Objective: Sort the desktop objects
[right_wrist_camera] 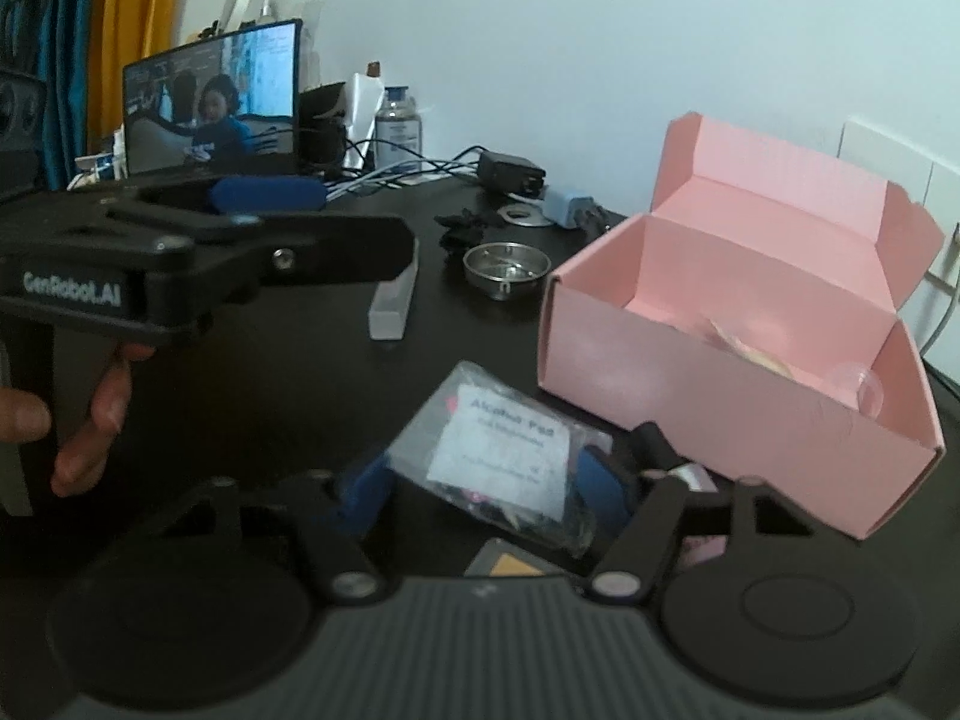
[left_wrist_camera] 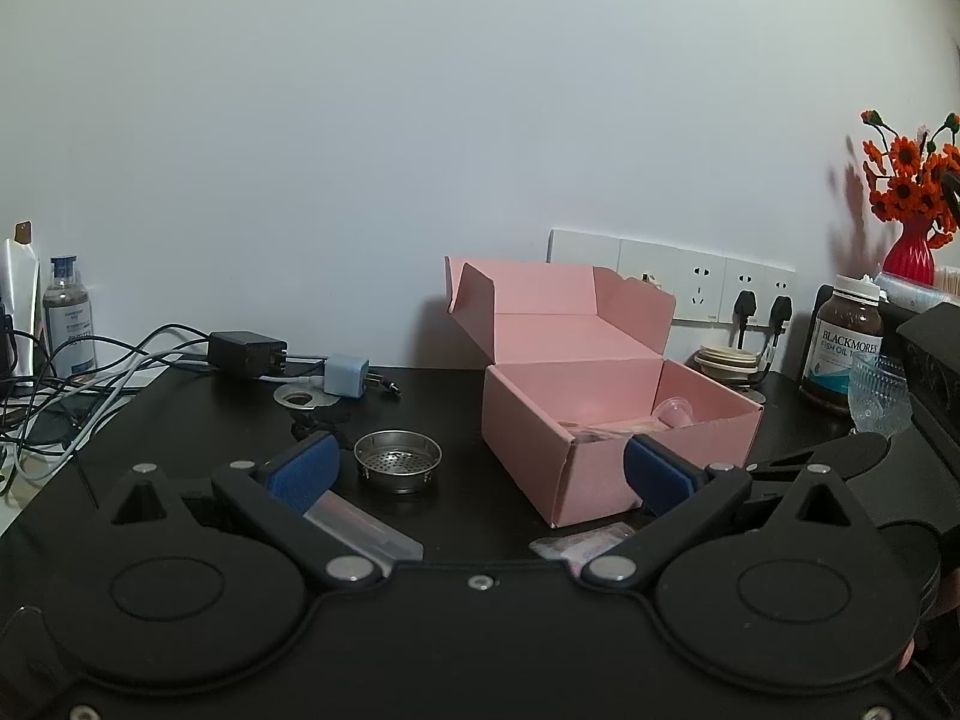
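My left gripper (left_wrist_camera: 480, 468) is open low over the black desk (left_wrist_camera: 180, 420), with its blue pads (left_wrist_camera: 303, 468) wide apart. A metal strainer (left_wrist_camera: 397, 461) sits between them, farther out. An open pink box (left_wrist_camera: 618, 420) stands to the right, holding a clear cup (right_wrist_camera: 861, 387) and some wrapped items. A clear plastic case (left_wrist_camera: 360, 531) lies under the left finger. In the right wrist view my right gripper (right_wrist_camera: 483, 486) is shut on a clear bag labelled Alcohol Pad (right_wrist_camera: 504, 450), just left of the pink box (right_wrist_camera: 720, 396).
Chargers (left_wrist_camera: 345, 381) and cables (left_wrist_camera: 72, 384) lie at the back left, with a laptop (right_wrist_camera: 210, 102) beyond. A fish oil bottle (left_wrist_camera: 849, 348), a glass (left_wrist_camera: 879, 396) and a red vase (left_wrist_camera: 909, 252) stand at the right. A small packet (left_wrist_camera: 582, 543) lies near the box. A hand (right_wrist_camera: 90, 414) holds the left gripper.
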`<state>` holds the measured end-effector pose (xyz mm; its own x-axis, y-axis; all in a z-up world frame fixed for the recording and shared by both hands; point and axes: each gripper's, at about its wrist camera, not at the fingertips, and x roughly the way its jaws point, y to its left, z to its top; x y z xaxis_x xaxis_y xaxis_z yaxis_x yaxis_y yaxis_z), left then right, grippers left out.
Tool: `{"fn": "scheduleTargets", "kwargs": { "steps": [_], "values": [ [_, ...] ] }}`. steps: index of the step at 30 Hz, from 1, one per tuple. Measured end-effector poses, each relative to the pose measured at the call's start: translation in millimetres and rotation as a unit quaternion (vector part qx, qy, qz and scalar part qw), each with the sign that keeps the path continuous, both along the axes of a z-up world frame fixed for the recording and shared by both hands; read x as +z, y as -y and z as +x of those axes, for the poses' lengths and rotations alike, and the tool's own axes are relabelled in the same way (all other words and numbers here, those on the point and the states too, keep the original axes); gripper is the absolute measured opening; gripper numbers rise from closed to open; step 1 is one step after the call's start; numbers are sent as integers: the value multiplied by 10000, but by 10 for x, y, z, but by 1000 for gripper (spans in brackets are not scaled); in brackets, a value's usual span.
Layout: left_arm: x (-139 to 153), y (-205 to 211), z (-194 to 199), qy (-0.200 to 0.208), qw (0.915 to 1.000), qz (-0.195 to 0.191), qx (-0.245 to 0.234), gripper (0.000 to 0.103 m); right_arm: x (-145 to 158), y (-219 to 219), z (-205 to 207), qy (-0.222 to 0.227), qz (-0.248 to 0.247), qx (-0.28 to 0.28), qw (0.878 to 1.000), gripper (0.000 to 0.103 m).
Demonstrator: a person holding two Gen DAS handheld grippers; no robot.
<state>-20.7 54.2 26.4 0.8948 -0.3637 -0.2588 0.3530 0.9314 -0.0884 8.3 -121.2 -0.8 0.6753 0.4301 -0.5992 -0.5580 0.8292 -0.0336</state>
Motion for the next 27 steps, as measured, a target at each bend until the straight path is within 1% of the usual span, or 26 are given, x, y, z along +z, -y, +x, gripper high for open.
{"fn": "scheduleTargets", "kwargs": {
  "steps": [2, 3, 4, 5, 7, 12, 14, 15, 17, 19, 25, 27],
  "values": [
    [2, 3, 7, -5, 10000, 0, -1, 103, 11, 17, -4, 16, 52, 2, 10000, 52],
    [4, 7, 2, -6, 10000, 1, 3, 103, 17, 29, -3, 19, 92, -12, 10000, 49],
    [4, 6, 2, -7, 10000, -4, 7, 103, 27, 44, -1, 28, 127, -30, 9999, 40],
    [4, 4, 3, -10, 10000, -12, 12, 103, 39, 64, 0, 25, 194, -31, 9998, 36],
    [4, -1, 4, -17, 10000, -28, 20, 103, 69, 119, 9, -23, 390, -50, 9992, 33],
    [3, -16, 16, -44, 10000, -64, 42, 103, 119, 226, 18, 20, 668, -169, 9976, 24],
    [2, -22, 18, -47, 9999, -78, 49, 103, 167, 287, 19, 58, 857, -225, 9961, 18],
    [1, -26, 19, -51, 9999, -85, 52, 103, 193, 323, 17, 90, 961, -263, 9950, 16],
    [-3, -31, 24, -67, 9999, -97, 59, 103, 233, 382, 16, 128, 1116, -318, 9932, 9],
    [-4, -37, 31, -85, 9999, -113, 67, 103, 266, 446, 17, 154, 1290, -363, 9909, 6],
    [-5, -47, 42, -109, 9998, -140, 95, 103, 342, 600, -8, 253, 1689, -473, 9842, 5],
    [-5, -48, 44, -113, 9998, -140, 97, 103, 367, 659, -10, 257, 1890, -485, 9805, 5]
  ]
}}
